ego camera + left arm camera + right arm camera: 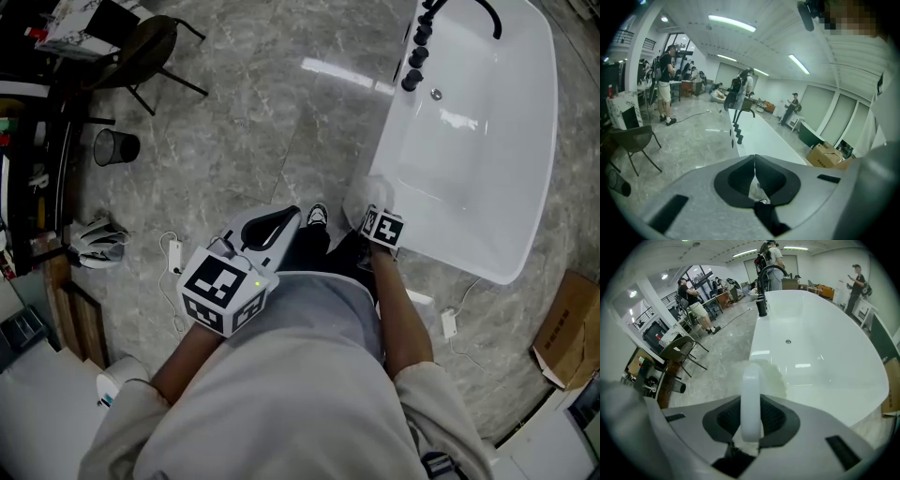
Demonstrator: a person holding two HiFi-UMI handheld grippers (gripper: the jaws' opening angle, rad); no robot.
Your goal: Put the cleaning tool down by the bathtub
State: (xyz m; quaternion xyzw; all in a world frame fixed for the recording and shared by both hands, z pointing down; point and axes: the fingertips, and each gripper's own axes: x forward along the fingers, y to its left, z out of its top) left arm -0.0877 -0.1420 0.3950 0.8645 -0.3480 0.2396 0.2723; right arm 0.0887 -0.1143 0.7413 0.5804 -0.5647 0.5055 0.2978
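Right gripper view: right gripper [751, 404] jaws clamp the cleaning tool [751, 380] by its stiff handle, likely light, fluffy-headed; left gripper [754, 161] jaws together.

Bin [115, 147] & chair [141, 52] far L, cleaning tool [368, 200] just L of bathtub [469, 169]

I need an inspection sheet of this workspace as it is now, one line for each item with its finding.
Surface: grey glossy floor, stone pattern.
Job's things: white cleaning tool held at the edge of the white bathtub, not yet put down.
Clutter: black wastebasket, chair, cardboard box.
Grippers: left gripper shut, nothing between its jaws; right gripper shut on the cleaning tool's handle.
Cables: white cable on the floor at the left; second cable near the bathtub.
Surroundings: black faucet on the bathtub; people standing farther off.
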